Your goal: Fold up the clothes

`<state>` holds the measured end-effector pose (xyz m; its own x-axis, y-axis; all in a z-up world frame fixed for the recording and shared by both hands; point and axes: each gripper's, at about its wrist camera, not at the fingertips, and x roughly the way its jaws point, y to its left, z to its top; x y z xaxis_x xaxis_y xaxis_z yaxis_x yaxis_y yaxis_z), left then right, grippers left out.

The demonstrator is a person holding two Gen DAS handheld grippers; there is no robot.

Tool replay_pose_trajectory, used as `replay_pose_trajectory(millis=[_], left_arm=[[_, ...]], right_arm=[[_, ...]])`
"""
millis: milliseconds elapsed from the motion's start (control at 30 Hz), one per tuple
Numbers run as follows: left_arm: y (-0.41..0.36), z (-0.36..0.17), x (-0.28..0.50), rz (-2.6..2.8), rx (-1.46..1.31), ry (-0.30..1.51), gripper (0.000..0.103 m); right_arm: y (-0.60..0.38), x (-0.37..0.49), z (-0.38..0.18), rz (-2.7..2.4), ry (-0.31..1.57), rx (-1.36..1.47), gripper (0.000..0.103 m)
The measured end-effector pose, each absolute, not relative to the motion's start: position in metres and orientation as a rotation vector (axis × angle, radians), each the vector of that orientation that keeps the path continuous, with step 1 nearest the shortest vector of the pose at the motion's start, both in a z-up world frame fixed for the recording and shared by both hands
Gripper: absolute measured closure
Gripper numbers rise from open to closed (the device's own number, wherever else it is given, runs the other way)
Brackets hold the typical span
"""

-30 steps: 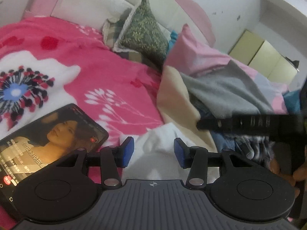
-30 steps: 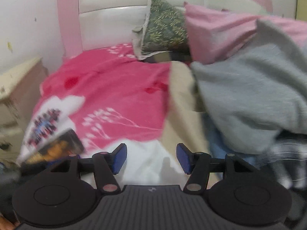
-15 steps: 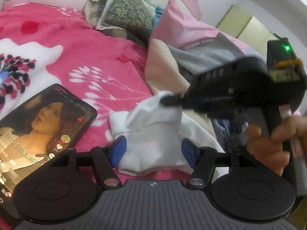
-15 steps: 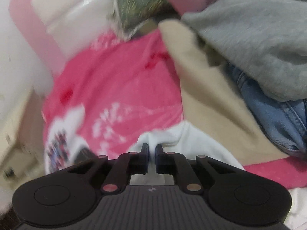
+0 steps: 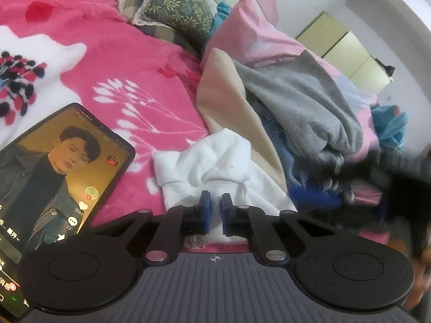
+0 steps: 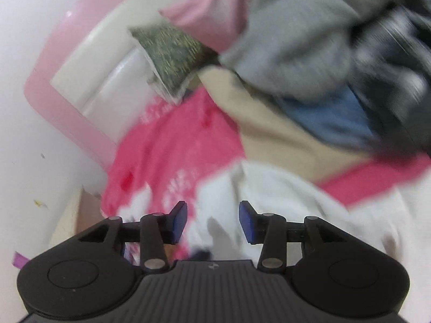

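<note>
A small white garment (image 5: pixel 215 161) with a ribbed cuff lies crumpled on the pink flowered blanket (image 5: pixel 129 64). My left gripper (image 5: pixel 214 202) is shut on that ribbed cuff at the garment's near edge. In the blurred right wrist view my right gripper (image 6: pixel 212 216) hovers over the white garment (image 6: pixel 269 188), its jaws opening, blue pads apart and pressing on nothing. In the left wrist view the right gripper shows only as a dark blur (image 5: pixel 398 183) at the right edge.
A phone (image 5: pixel 59 177) with a lit screen lies on the blanket at the left. A heap of clothes rises on the right: beige cloth (image 5: pixel 231 102), a grey sweatshirt (image 5: pixel 301 94), denim (image 5: pixel 277 134). Pillows (image 5: pixel 177 8) lean on the headboard behind.
My left gripper closed from wide open onto the white garment's cuff. My right gripper let go of the garment's top, rolled, and pulled away to the right; its jaws went from shut to open.
</note>
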<state>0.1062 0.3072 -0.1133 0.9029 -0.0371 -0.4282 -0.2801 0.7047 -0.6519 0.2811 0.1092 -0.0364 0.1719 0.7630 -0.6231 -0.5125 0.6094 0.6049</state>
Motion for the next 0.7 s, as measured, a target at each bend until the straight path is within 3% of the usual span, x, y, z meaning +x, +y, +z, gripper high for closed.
replay_pose_trajectory(millis=[167, 433, 533, 600, 700], left_arm=[[0.315, -0.114, 0.099, 0.160, -0.841, 0.381, 0.097], [0.324, -0.114, 0.096, 0.198, -0.865, 0.342, 0.097], [0.321, -0.107, 0.090, 0.208, -0.835, 0.293, 0.096], [0.318, -0.102, 0.085, 0.222, -0.811, 0.256, 0.095], [0.314, -0.095, 0.078, 0.228, -0.770, 0.202, 0.085]], right_arm=[[0.114, 0.273, -0.068, 0.937, 1.152, 0.302, 0.058], [0.121, 0.259, -0.087, 0.995, 1.143, 0.312, 0.058], [0.126, 0.260, -0.088, 1.013, 1.117, 0.318, 0.072], [0.131, 0.260, -0.088, 1.019, 1.101, 0.313, 0.092], [0.132, 0.263, -0.081, 1.029, 1.056, 0.344, 0.100]])
